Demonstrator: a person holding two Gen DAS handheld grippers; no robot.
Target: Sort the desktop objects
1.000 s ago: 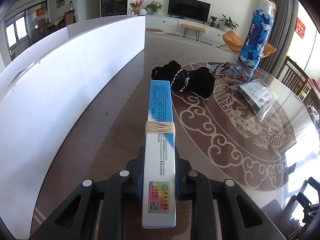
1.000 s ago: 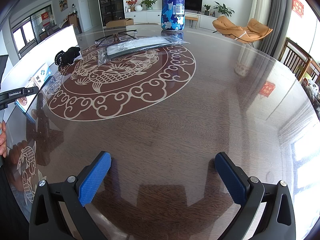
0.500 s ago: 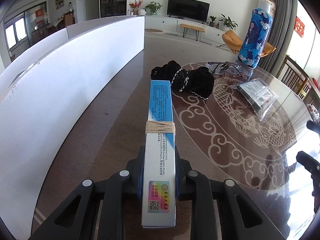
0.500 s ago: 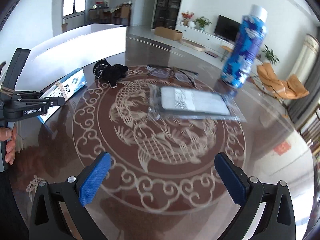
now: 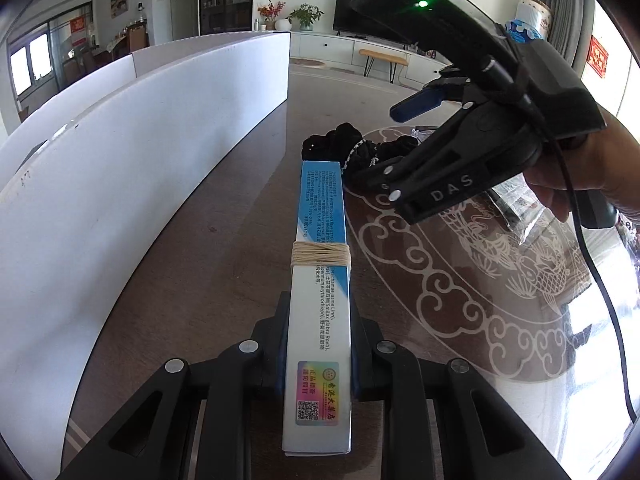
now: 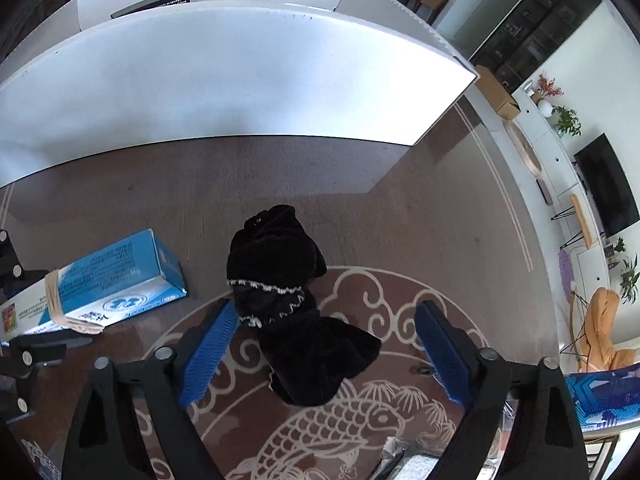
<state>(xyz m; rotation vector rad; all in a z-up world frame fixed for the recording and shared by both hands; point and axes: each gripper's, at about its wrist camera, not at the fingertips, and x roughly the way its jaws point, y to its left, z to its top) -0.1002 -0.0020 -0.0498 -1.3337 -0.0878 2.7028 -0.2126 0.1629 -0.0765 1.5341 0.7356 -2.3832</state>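
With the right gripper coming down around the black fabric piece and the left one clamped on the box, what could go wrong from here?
1. The right gripper is closing with the black fabric between its fingers; the pads may pinch only a loose fold, so the rest could slip out.
2. The blue and white box in the left gripper juts toward the fabric, and the right gripper hangs just beyond its far end; lifting could knock them together.

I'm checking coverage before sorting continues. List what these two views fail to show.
- Left wrist view: right gripper and hand hide the glasses and part of the black cloth.
- Right wrist view: bottom edge cuts off the plastic-wrapped packet; white box walls hide most of its contents.
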